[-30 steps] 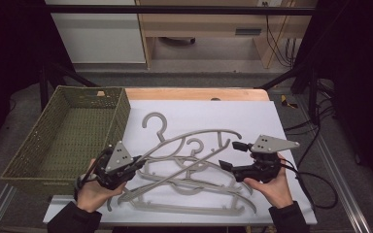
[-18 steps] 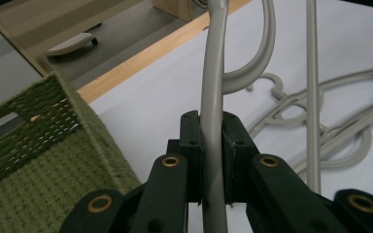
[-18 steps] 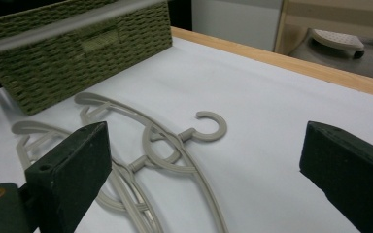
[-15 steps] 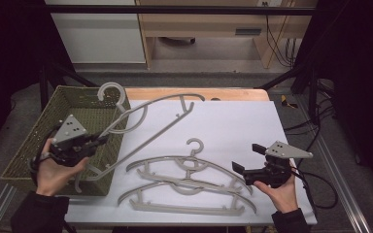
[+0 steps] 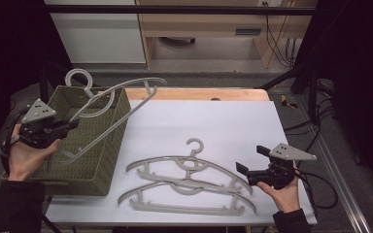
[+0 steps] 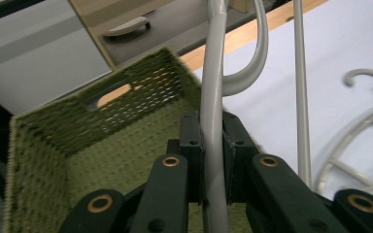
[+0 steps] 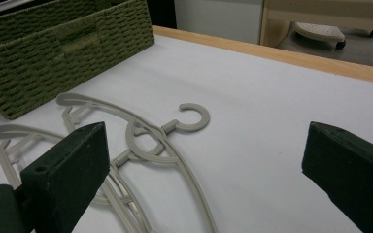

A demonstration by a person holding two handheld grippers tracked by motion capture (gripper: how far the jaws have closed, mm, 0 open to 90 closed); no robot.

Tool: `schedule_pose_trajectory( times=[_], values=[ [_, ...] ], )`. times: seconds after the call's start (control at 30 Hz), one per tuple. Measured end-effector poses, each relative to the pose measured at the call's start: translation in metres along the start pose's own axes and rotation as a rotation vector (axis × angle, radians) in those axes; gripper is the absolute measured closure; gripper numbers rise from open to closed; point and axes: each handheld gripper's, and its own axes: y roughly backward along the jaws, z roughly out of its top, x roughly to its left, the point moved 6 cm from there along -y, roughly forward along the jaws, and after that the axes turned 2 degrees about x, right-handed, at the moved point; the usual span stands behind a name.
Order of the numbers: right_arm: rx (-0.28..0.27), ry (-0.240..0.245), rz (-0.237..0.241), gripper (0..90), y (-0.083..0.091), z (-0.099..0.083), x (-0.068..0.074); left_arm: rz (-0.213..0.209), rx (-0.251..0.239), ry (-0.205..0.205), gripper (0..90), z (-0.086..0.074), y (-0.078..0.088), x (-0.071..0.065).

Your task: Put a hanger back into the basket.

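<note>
My left gripper (image 5: 70, 124) (image 6: 212, 133) is shut on the arm of a grey plastic hanger (image 5: 121, 99) (image 6: 214, 68). It holds the hanger tilted above the green woven basket (image 5: 104, 162) (image 6: 53, 141), hook end up at the far side. Two more grey hangers lie overlapping on the white table: one farther back (image 5: 189, 161) (image 7: 194, 116), one nearer the front edge (image 5: 184, 208). My right gripper (image 5: 251, 160) (image 7: 206, 145) hovers low just right of them. Its jaws have just been opening and now stand wide open with nothing between them.
The basket stands on the left part of the white tabletop (image 5: 213, 121), whose far edge is a wooden strip (image 5: 199, 93). Cables trail from the right gripper off the table's right side. Beyond the table stand a pale cabinet and a wooden bench.
The left gripper lifted one hanger off the pile and carried it left and up over the basket. The right gripper drew slightly right and its jaws widened.
</note>
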Motion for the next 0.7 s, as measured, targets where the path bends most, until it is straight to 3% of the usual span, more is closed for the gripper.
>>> schedule_pose_trajectory(
  times=[0.17, 0.33, 0.53, 0.7],
  values=[
    [0.006, -0.004, -0.003, 3.4, -0.001, -0.001, -0.001, 0.040, 0.009, 0.041, 81.5, -0.012, -0.004, 0.031],
    [0.007, -0.005, -0.007, 3.3, -0.001, -0.001, -0.001, 0.068, 0.024, 0.065, 81.5, -0.024, -0.003, 0.047],
    [0.012, 0.000, -0.003, 3.2, -0.001, -0.002, -0.001, 0.123, 0.072, 0.084, 81.5, -0.051, -0.002, 0.069],
    [0.020, 0.004, -0.002, 3.2, -0.002, -0.003, -0.001, 0.143, 0.090, 0.088, 81.5, -0.062, -0.001, 0.078]
  ],
)
